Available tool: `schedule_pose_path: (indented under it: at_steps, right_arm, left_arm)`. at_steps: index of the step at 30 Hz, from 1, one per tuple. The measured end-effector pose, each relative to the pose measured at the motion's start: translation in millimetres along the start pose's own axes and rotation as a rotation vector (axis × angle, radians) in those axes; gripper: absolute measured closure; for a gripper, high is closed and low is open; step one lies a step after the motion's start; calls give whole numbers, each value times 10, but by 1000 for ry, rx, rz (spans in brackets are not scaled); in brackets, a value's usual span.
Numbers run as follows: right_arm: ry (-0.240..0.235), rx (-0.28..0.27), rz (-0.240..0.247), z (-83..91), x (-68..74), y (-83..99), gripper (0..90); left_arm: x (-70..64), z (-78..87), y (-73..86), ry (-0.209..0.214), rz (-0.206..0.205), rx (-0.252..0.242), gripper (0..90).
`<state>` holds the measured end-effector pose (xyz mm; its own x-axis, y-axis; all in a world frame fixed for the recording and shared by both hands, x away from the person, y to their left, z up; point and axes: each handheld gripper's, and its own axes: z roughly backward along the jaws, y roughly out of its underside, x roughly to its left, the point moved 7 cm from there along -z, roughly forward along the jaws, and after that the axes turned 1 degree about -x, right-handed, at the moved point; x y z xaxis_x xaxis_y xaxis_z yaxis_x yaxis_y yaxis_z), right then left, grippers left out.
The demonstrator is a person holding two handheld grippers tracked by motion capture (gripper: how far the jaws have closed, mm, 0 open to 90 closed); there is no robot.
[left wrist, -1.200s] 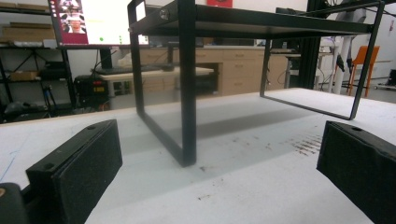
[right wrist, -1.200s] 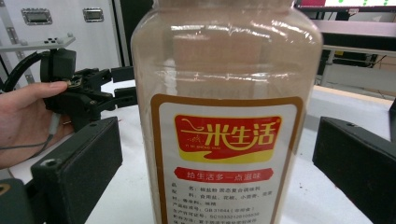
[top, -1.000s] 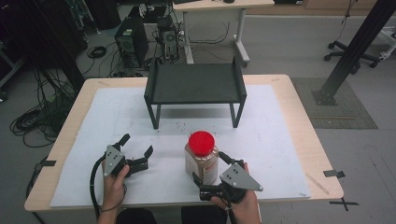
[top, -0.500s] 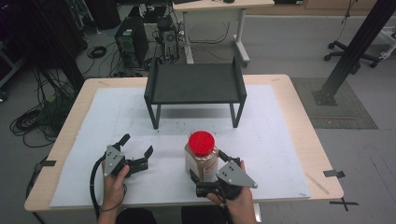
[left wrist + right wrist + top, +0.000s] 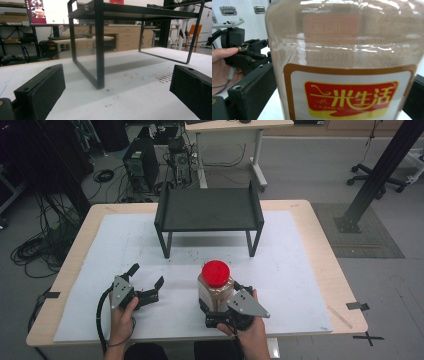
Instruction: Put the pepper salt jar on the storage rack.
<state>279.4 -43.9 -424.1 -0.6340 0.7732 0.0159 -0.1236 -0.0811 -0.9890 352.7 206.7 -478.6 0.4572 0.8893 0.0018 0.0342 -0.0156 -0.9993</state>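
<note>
A clear jar (image 5: 215,290) with a red lid (image 5: 215,272) and a brownish filling stands on the white mat near the table's front. My right gripper (image 5: 223,296) is open, with one jaw on each side of the jar's lower body. The jar's red and yellow label (image 5: 352,97) shows very close between those jaws in the right gripper view. My left gripper (image 5: 147,275) rests low on the mat to the jar's left, open and holding nothing. It faces a black metal shelf (image 5: 209,210) farther back, whose near leg (image 5: 100,50) rises ahead of its jaws.
The white mat (image 5: 300,270) covers most of the wooden table (image 5: 330,250). The shelf stands at the mat's back middle, with open room under it. A hand (image 5: 222,53) holding the other gripper is at the left of the right gripper view. Cables, computers and desks lie beyond the table.
My right gripper has slid a little to the left, closer around the jar. The left gripper and the jar have stayed where they were.
</note>
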Motion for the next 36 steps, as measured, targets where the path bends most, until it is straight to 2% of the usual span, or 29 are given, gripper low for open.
schedule_pose_path:
  at_steps: [29,36]
  right_arm:
    - [17,-20,3,-119,-14,5,19]
    - [14,-23,12,-118,-1,5,80]
  left_arm:
    - [-1,1,1,2,0,1,2]
    - [-1,1,1,2,0,1,2]
